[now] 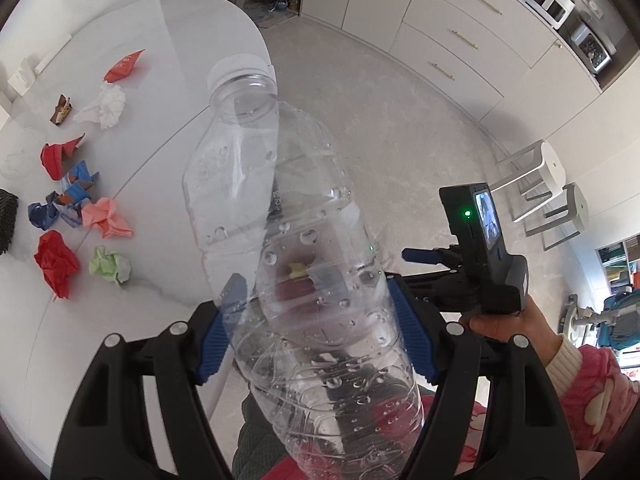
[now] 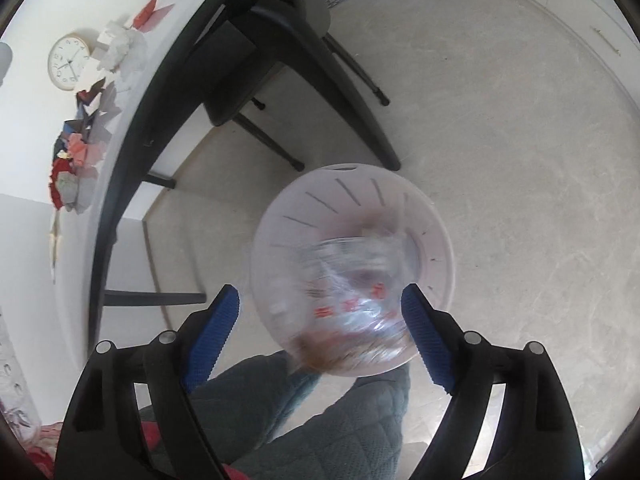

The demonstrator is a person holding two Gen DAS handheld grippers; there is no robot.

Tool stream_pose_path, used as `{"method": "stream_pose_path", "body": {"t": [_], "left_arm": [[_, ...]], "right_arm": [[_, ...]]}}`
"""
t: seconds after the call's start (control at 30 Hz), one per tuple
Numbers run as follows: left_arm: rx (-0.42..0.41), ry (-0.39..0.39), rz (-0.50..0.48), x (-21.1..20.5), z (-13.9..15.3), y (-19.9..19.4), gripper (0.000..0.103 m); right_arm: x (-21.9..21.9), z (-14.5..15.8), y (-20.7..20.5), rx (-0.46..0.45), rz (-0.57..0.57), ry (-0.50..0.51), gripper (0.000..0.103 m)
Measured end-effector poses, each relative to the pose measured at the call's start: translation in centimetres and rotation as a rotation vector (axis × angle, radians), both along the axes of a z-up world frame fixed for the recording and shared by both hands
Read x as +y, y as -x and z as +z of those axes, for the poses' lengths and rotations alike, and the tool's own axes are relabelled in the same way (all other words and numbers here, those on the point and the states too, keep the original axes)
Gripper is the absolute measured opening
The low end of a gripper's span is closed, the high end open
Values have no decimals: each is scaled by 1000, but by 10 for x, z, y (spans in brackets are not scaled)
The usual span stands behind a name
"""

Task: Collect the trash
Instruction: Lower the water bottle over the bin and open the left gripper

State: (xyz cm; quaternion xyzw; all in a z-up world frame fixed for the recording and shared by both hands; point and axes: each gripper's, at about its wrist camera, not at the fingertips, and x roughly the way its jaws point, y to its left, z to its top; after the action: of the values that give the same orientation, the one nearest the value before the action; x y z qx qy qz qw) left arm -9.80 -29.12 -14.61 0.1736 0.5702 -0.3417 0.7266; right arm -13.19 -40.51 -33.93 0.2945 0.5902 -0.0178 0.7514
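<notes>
Clear plastic bottle (image 1: pixel 288 240), light, thin-walled, wet and slippery, sits clamped mid-body in the left gripper (image 1: pixel 316 328), cap toward eleven o'clock. Right gripper (image 2: pixel 320 332) stands open above the bin (image 2: pixel 352 268), where blurred wrapping (image 2: pixel 352 292) lies or falls. Paper scraps (image 1: pixel 76 216) wait on the table (image 1: pixel 180 60) at nine o'clock; pinch them lightly.

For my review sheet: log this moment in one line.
left hand-held gripper: shut on clear bottle | right hand-held gripper: open above white bin | crumpled plastic: blurred between jaws
</notes>
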Motion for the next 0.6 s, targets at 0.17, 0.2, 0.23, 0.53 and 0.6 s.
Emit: {"method": "stream_pose_path", "body": {"t": [0.17, 0.2, 0.23, 0.53, 0.6], "left_arm": [[-7, -10, -4, -3, -2, 4, 70], [-7, -13, -5, -2, -2, 5, 70], [-4, -17, -7, -2, -3, 6, 70], [51, -109, -126, -27, -43, 25, 70], [102, -148, -172, -36, -61, 32, 70]], "right_arm": [[8, -1, -4, -9, 19, -61, 83], [7, 0, -2, -15, 8, -78, 83], [3, 3, 0, -19, -12, -91, 83], [-43, 36, 37, -26, -184, -3, 88], [-52, 40, 45, -33, -215, 10, 90]]}}
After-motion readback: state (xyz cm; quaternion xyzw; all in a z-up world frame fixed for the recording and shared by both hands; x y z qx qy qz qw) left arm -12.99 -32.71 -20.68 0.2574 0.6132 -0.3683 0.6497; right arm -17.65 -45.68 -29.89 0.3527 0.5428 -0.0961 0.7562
